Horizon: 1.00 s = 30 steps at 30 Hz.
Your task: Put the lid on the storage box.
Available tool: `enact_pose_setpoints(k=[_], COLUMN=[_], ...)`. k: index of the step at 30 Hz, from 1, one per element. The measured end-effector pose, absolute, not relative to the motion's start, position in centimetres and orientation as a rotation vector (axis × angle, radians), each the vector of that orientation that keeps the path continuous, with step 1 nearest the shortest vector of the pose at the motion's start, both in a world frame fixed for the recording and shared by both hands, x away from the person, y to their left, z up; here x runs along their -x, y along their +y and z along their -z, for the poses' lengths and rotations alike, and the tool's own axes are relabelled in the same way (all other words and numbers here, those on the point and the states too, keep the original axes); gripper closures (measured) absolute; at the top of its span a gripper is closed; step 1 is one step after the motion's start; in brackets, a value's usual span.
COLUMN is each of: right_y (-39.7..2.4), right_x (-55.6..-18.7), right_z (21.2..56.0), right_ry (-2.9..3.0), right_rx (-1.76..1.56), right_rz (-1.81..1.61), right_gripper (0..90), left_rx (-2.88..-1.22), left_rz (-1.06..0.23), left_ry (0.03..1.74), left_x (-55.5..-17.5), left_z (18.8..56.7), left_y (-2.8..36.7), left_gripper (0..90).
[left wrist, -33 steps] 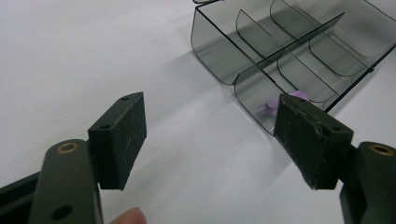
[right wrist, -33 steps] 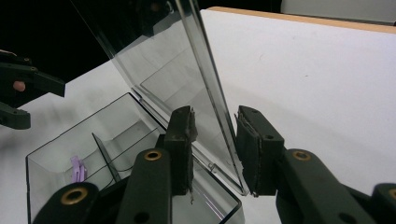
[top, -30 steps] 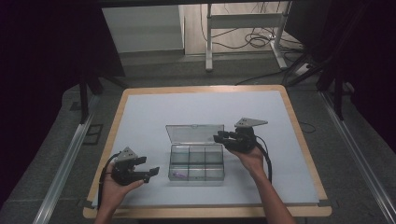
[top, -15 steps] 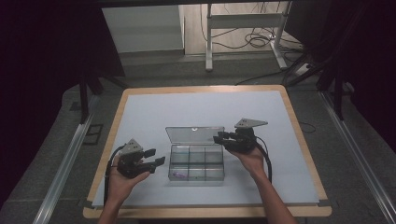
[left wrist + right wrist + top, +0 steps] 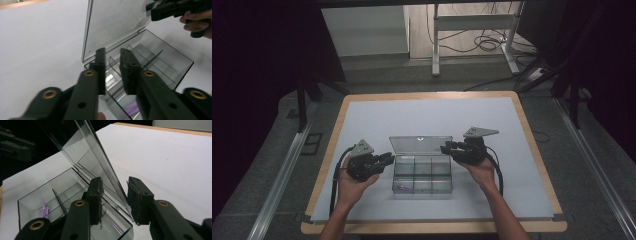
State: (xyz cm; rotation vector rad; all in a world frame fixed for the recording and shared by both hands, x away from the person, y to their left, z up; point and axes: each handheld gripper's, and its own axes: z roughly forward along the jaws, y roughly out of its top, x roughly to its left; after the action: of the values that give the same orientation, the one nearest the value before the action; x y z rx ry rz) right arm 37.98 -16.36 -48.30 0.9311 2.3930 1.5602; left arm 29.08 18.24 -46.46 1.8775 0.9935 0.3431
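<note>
A clear plastic compartment box (image 5: 422, 175) sits mid-table with its lid (image 5: 417, 145) raised. A small purple piece (image 5: 401, 187) lies in its near left compartment, also visible as a purple piece (image 5: 132, 108) (image 5: 45, 208). My left gripper (image 5: 388, 158) hovers at the box's left side. Its jaws have just been closing and now stand a narrow gap apart with nothing between them (image 5: 112, 53). My right gripper (image 5: 444, 148) is at the lid's right edge, its jaws shut on the lid (image 5: 115, 183), one inside the box and one behind it.
The box rests on a white mat (image 5: 377, 120) covering a table with a wooden rim (image 5: 427, 95). Beyond the far edge are a metal frame's legs (image 5: 435, 50) and cables (image 5: 487, 45) on the floor. Dark stands flank the table.
My left gripper has moved right and up to the box's left side, and its jaws have gone from wide apart to a narrow gap. The right gripper and the lid have kept still.
</note>
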Motion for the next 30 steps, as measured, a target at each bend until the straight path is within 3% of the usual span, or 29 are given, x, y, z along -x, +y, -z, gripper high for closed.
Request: enact_pose_setpoints(k=[7, 30], right_y=[-16.3, -16.4], right_x=[-37.9, -37.7], right_z=[48.3, 48.3], right_ry=[2.392, 2.401], right_rx=[-0.930, -0.923], right_rz=[-1.557, -1.547], right_gripper=[62.9, 62.1], left_rx=[-1.846, -1.793], left_rz=[-0.349, -0.353], left_ry=[0.973, 0.972], left_x=[-30.1, -30.7], left_z=[45.3, 44.4], left_y=[17.5, 16.9], left_gripper=[89.2, 87.4])
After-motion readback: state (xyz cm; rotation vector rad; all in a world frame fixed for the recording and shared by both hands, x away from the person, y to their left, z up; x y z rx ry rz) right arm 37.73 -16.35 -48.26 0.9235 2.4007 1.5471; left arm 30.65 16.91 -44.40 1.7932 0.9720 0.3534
